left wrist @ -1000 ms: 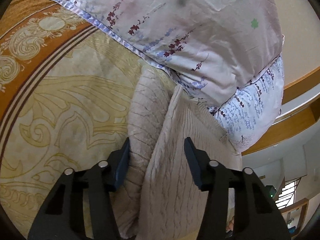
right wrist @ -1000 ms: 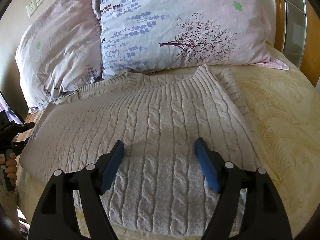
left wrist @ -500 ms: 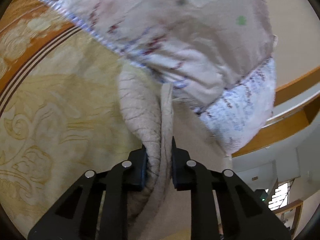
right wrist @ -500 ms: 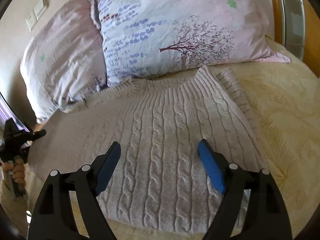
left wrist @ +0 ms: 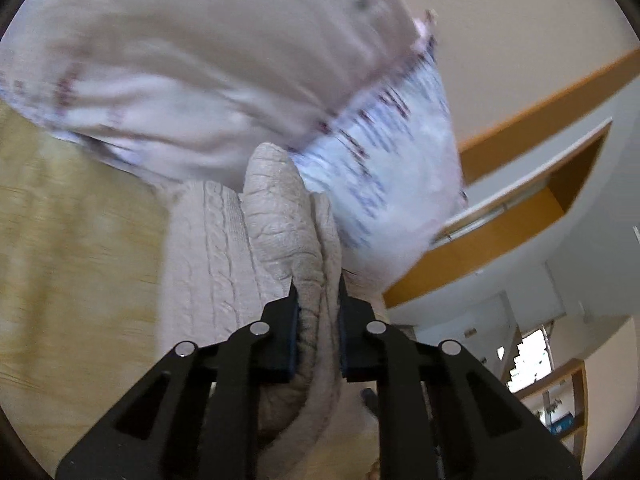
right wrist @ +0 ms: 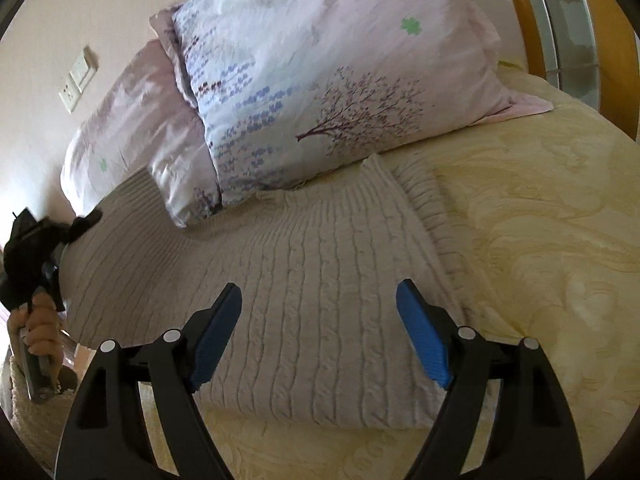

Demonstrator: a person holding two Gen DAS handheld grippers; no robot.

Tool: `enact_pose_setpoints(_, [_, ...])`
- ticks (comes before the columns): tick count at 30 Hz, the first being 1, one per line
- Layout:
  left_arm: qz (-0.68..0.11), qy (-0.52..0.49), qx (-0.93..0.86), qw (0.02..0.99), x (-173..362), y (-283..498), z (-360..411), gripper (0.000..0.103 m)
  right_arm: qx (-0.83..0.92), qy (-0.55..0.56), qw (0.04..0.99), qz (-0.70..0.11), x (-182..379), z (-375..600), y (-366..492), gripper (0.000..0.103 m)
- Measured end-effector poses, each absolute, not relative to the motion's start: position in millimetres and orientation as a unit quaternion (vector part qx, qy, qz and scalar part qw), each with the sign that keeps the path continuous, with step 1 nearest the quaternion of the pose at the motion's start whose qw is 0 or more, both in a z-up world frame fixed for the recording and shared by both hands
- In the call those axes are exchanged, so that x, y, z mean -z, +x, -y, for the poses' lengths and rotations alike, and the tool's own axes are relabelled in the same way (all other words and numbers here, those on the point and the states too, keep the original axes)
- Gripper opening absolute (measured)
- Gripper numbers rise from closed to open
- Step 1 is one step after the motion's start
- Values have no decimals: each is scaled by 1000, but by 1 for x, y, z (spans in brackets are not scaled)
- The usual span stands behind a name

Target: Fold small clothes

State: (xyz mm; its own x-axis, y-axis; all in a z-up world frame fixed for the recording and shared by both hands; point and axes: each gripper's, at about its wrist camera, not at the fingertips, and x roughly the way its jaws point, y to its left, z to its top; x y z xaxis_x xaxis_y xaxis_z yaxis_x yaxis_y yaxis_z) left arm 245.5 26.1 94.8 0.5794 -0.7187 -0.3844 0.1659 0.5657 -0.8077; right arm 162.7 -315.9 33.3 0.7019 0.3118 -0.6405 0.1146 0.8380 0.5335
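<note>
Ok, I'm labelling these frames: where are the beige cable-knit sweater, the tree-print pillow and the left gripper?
beige cable-knit sweater (right wrist: 320,280): right wrist view, on its flat front panel.
tree-print pillow (right wrist: 320,80): right wrist view, middle of its face.
left gripper (left wrist: 318,300): left wrist view, midway between fingertips, shut on sweater fabric.

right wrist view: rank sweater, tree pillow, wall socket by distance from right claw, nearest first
1. sweater, directly under the open right claw.
2. tree pillow, beyond the sweater's collar.
3. wall socket, far upper left on the wall.
</note>
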Motion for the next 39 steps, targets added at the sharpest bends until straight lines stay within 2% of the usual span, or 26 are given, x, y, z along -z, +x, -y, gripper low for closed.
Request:
enact_pose_setpoints(5, [-387,-351,316,792,-92,254,55,14,-49,288,883,-367,-38,333,152,81])
enact_pose_setpoints(11, [-450,-319,331,766,-50,260,135,16,-32,322,872,-367,-32,361,141,81])
enact_pose_setpoints(13, [-467,-329,361,737,-39,258,144,14,-32,335,868,-364,-35,369,138,81])
enact_pose_setpoints(14, [-470,-334,375,726,-39,256,143,18,-35,339,868,-360,-38,372,137,81])
enact_pose_setpoints(15, [-465,-334,385,724,-43,251,139,33,-43,345,868,-356,-41,376,138,81])
enact_pose_setpoints(18, [-429,-318,389,751,-62,235,111,64,-79,378,851,-357,-46,384,146,81])
enact_pose_setpoints(21, [-400,-279,321,812,-70,219,70,71,-132,428,809,-380,-37,387,163,81])
enact_pose_setpoints(25, [-403,-251,235,848,-58,218,34,72,-162,441,773,-426,-21,374,191,81])
enact_pose_setpoints(29, [-447,-277,221,822,-32,232,23,72,-170,436,755,-459,-6,360,212,75])
enact_pose_setpoints(32, [-465,-282,232,807,-19,236,28,72,-169,427,753,-471,0,355,220,68])
enact_pose_setpoints(33, [-472,-286,236,800,-14,237,30,72,-174,420,752,-478,3,352,224,62])
enact_pose_setpoints(35, [-480,-297,249,787,-6,236,31,72,-188,414,749,-481,4,348,229,58])
enact_pose_setpoints(37, [-484,-304,255,780,0,238,33,72,-201,419,746,-477,4,346,235,47])
enact_pose_setpoints(39, [-482,-307,259,779,2,234,32,72,-200,441,737,-471,10,348,242,47])
